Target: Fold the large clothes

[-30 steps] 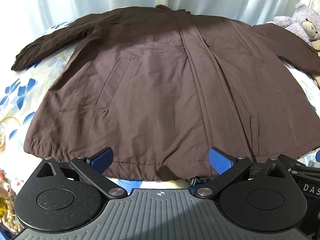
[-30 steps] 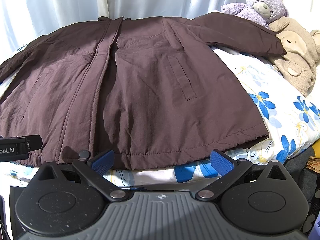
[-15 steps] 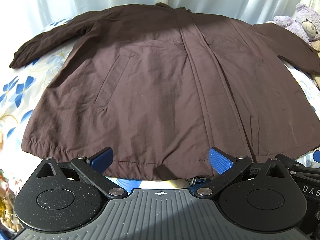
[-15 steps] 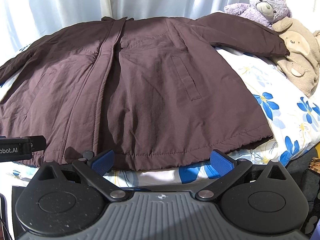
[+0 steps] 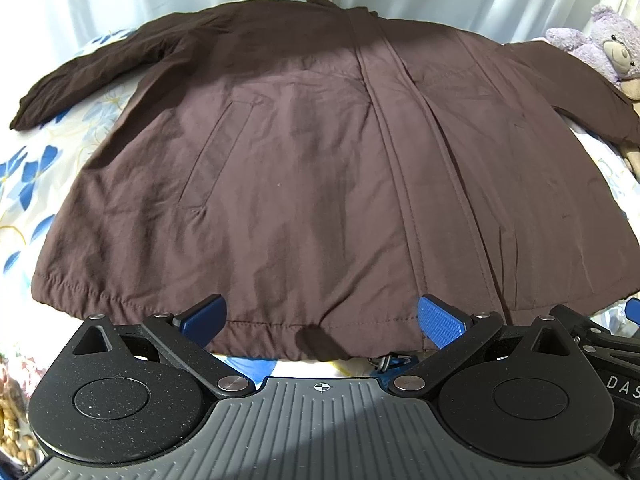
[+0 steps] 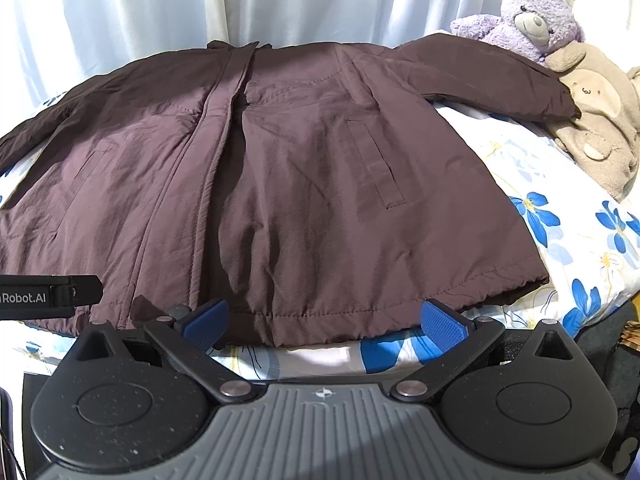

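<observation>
A large dark brown jacket (image 5: 312, 168) lies spread flat, front up, on a floral bedsheet (image 5: 36, 168), both sleeves stretched out sideways. It also shows in the right wrist view (image 6: 288, 184). My left gripper (image 5: 322, 318) is open and empty, hovering at the jacket's bottom hem left of the placket. My right gripper (image 6: 324, 318) is open and empty at the hem on the jacket's right half. The left gripper's body (image 6: 48, 296) shows at the left edge of the right wrist view.
A purple teddy bear (image 6: 528, 16) and a beige plush toy (image 6: 596, 120) lie at the right, touching the right sleeve's cuff. White curtains (image 6: 280, 0) hang behind the bed. The bedsheet (image 6: 580, 248) ends at the bed's near right edge.
Both grippers have shifted slightly; the jacket sits a little further right in each view and looks a bit lower. Both jaws stay open. The jacket itself has not moved.
</observation>
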Demonstrator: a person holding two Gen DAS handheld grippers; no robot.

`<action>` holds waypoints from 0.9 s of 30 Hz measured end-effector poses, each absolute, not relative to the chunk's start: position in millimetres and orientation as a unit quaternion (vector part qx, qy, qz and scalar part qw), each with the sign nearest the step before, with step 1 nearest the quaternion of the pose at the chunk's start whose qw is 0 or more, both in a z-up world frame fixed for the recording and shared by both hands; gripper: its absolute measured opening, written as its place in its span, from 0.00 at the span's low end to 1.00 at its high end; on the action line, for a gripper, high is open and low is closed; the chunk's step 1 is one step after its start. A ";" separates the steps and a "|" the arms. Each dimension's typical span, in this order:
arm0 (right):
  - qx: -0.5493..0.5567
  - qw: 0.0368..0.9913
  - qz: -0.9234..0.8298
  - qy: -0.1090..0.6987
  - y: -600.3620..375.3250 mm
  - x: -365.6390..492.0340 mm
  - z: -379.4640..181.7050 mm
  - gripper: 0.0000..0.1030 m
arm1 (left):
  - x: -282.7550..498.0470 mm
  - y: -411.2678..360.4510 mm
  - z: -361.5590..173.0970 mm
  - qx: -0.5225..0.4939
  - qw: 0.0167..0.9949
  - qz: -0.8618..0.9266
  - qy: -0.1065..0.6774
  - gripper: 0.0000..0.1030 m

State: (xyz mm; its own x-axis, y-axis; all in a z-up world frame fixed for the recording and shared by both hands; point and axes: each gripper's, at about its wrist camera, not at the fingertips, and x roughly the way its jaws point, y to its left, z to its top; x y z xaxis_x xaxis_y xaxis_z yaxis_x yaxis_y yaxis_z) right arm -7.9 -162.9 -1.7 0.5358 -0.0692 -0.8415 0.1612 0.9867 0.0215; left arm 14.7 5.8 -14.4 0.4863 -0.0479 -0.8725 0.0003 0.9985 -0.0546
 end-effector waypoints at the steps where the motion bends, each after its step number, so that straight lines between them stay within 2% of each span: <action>1: 0.050 0.875 -0.066 0.478 -163.4 -7.7 -2.2 0.99 | 15.2 6.0 -14.7 -0.024 0.862 -0.015 0.507 1.00; 8: 0.088 0.874 -0.058 0.475 -172.7 -2.4 -4.0 0.99 | 19.6 8.6 -16.5 -0.027 0.859 -0.016 0.511 1.00; 10: 0.116 0.880 -0.052 0.458 -182.5 0.8 -1.7 0.99 | 20.7 9.9 -16.5 -0.031 0.859 -0.021 0.510 1.00; 13: 0.186 0.901 -0.034 0.390 -209.6 4.3 5.5 0.99 | 23.6 13.6 -17.0 -0.048 0.858 -0.034 0.510 1.00; 16: 0.283 0.906 -0.001 0.313 -247.6 11.9 4.4 0.99 | 28.5 16.3 -19.0 -0.060 0.855 -0.037 0.513 1.00; 18: 0.333 0.888 0.014 0.316 -275.6 31.4 -0.5 0.99 | 35.1 18.9 -17.9 -0.071 0.856 -0.035 0.511 1.00; 20: 0.377 0.874 -0.016 0.307 -310.8 53.3 -5.2 0.99 | 46.7 22.0 -14.4 -0.089 0.858 -0.031 0.505 1.00; 23: 0.401 0.881 -0.076 0.238 -366.6 82.2 -9.8 0.99 | 72.9 27.6 -7.7 -0.124 0.861 -0.014 0.493 1.00; 27: 0.487 0.837 -0.140 0.208 -461.4 133.6 -45.3 0.96 | 121.6 34.0 -10.2 -0.174 0.866 0.029 0.469 1.00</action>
State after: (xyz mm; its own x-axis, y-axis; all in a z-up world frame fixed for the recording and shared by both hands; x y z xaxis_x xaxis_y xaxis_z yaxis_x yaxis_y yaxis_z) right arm 133.6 -461.4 -45.3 0.8747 -0.0313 -0.4837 0.4361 0.4867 0.7570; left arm 121.6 34.0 -10.2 0.5589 -0.1121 -0.8216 -0.2138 0.9378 -0.2734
